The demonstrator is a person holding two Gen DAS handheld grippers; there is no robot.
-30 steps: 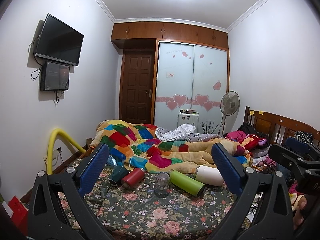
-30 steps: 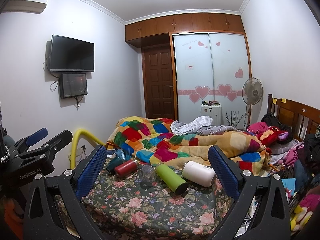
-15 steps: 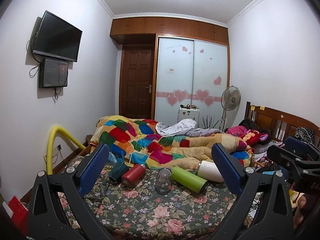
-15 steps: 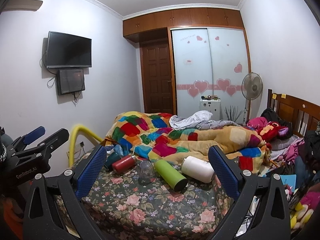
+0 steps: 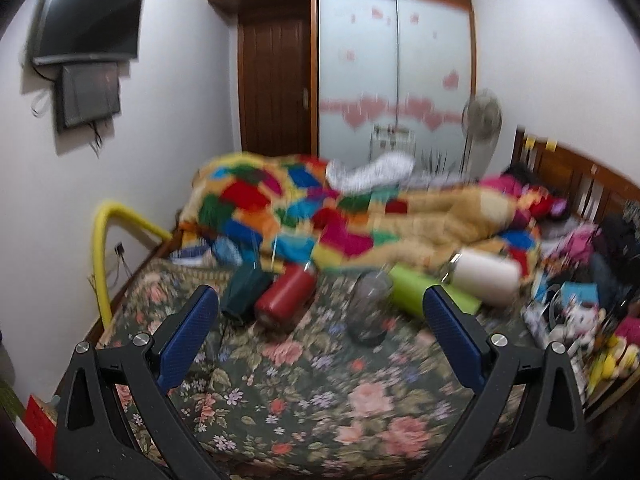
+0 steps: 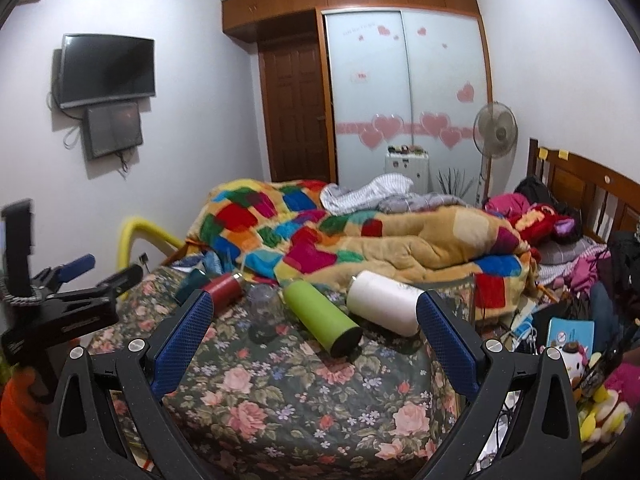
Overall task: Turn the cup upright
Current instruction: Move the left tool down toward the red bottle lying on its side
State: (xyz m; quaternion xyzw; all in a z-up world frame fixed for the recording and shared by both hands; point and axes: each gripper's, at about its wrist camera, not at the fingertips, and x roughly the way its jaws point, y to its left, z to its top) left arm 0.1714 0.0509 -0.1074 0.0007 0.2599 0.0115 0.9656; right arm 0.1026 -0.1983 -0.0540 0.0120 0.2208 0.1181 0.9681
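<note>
Cup (image 6: 265, 309): clear glass, standing vertical on the floral bedspread (image 6: 304, 384), mid-row among the bottles; looks mouth-down with the wider end on the fabric, but it's see-through and small, so can't confirm. Left view is motion-blurred, same cup (image 5: 370, 308) reads as a grey smear, long axis roughly vertical. Row left to right: teal cup (image 6: 191, 282) on its side, red bottle (image 6: 224, 287) on its side with cap end toward the quilt, glass cup, green bottle (image 6: 322, 318) lying with its dark base toward the camera, white bottle (image 6: 386, 307) lying on its side just beside it. Contents of any of them: can't tell. Left claw (image 5: 318, 338) spread wide, blue pads (image 5: 188, 340) apart, holding nothing, touching nothing, hanging over the near bedspread short of the row. Right claw (image 6: 314, 338) also spread wide and empty, green bottle framed between its fingers, no contact. Patchwork quilt (image 6: 360, 236) bunched up right behind the row.
</note>
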